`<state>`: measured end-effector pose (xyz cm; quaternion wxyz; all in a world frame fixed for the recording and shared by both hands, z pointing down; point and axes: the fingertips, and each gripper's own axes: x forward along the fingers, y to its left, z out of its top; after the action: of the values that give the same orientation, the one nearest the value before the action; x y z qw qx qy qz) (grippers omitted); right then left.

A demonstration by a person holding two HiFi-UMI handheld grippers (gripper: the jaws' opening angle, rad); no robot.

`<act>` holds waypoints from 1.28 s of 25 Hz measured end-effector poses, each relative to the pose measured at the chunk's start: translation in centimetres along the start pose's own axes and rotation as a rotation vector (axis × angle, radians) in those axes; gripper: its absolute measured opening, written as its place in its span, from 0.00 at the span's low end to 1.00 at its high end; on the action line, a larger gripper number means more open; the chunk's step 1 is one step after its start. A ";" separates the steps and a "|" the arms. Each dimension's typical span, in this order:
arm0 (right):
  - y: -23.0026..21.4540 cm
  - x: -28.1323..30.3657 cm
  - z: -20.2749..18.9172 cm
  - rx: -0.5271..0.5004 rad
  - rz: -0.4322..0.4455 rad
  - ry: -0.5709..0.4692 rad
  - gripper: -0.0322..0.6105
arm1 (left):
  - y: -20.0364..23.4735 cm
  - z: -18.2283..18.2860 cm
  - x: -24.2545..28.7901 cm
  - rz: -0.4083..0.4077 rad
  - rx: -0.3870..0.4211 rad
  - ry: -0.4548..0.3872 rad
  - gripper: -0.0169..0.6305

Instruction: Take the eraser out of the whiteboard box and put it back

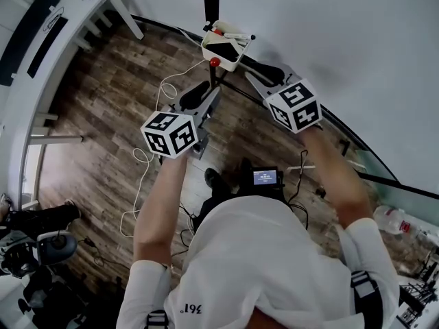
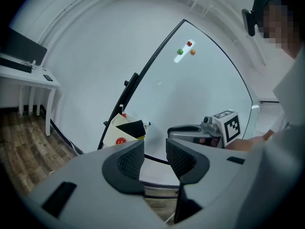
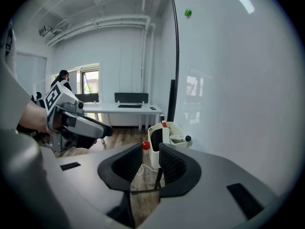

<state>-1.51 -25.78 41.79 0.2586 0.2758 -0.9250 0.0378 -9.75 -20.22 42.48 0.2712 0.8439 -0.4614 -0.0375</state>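
The eraser (image 1: 221,49), seen inside the whiteboard box (image 1: 228,64), is judged light and soft; its narrow sides should be pinched. The left hand-held gripper (image 2: 155,157) and right hand-held gripper (image 3: 145,162) are seen with jaws apart, empty.

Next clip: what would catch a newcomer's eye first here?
The left gripper and right gripper, each bearing a black-and-white marker cube, point with empty, open jaws toward a white box on the frame of the whiteboard. A black eraser stands in that box, a red magnet on its wall.
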 end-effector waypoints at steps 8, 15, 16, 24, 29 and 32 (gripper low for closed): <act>-1.4 3.2 0.4 -0.048 -0.030 0.028 0.26 | 2.4 -0.9 2.0 0.032 0.035 0.051 0.26; -1.4 5.8 1.0 -0.108 -0.050 0.065 0.36 | 3.1 -0.8 2.8 0.031 0.029 0.058 0.26; -1.5 6.2 1.0 -0.110 -0.055 0.071 0.37 | 3.2 -0.8 2.9 0.031 0.028 0.059 0.26; -2.0 8.1 0.8 -0.122 -0.087 0.100 0.42 | 3.7 -0.3 4.0 0.024 0.065 0.076 0.26; -2.3 9.1 0.6 -0.113 -0.107 0.114 0.44 | 4.9 -0.8 4.5 0.039 0.040 0.083 0.26; -2.3 9.3 0.6 -0.108 -0.112 0.114 0.44 | 5.2 -1.1 4.6 0.049 0.026 0.086 0.26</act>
<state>-7.23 -32.41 45.72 0.3271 0.3101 -0.8926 -0.0112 -10.75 -25.68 46.84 0.2808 0.8366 -0.4703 0.0113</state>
